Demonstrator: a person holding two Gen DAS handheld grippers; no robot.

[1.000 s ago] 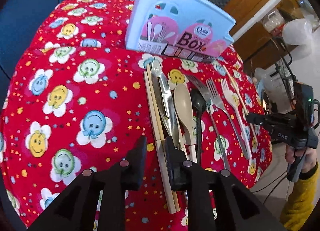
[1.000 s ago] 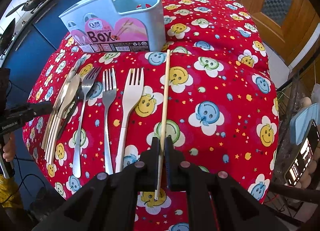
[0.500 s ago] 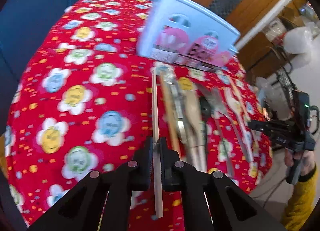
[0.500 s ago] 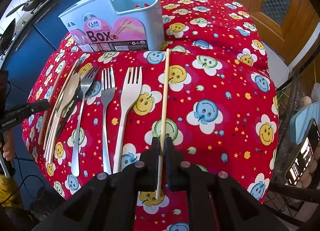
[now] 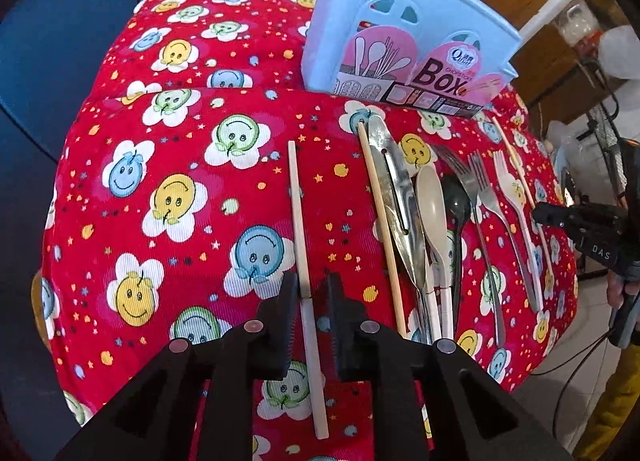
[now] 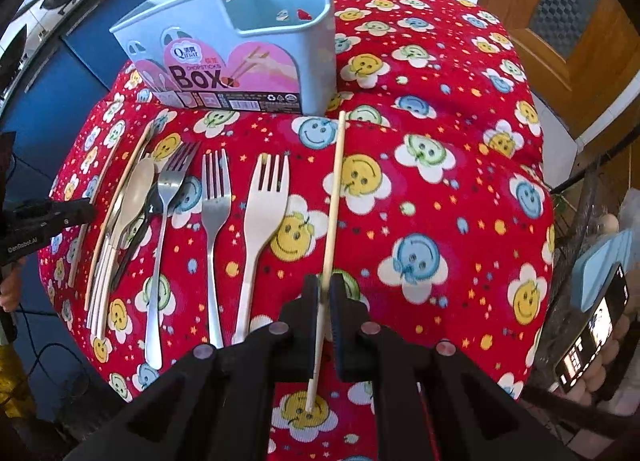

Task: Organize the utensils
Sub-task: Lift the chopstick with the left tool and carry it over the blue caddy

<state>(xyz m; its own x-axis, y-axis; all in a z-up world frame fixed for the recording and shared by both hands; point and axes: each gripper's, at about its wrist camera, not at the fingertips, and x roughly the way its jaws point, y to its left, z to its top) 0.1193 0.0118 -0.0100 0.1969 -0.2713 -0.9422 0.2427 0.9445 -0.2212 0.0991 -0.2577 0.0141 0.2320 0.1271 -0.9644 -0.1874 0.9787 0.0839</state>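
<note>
A pale wooden chopstick lies on the red smiley cloth, left of the utensil row. My left gripper straddles its near end; its jaws are opening and no longer press on it. A second chopstick, a metal knife, a beige spoon, a black spoon, metal forks and a white fork lie side by side. My right gripper is shut on another chopstick right of the white fork. The light blue chopsticks box stands upright behind the row.
The cloth-covered surface bulges and drops away on all sides. Blue cabinets stand behind it and a wooden door is at the right. A lit phone sits at the right edge. A hand with a yellow sleeve holds the right gripper.
My left gripper closed on one chopstick of the pair beside the knife, carried it left away from the row, then loosened its jaws. The right gripper and its chopstick stayed put.
</note>
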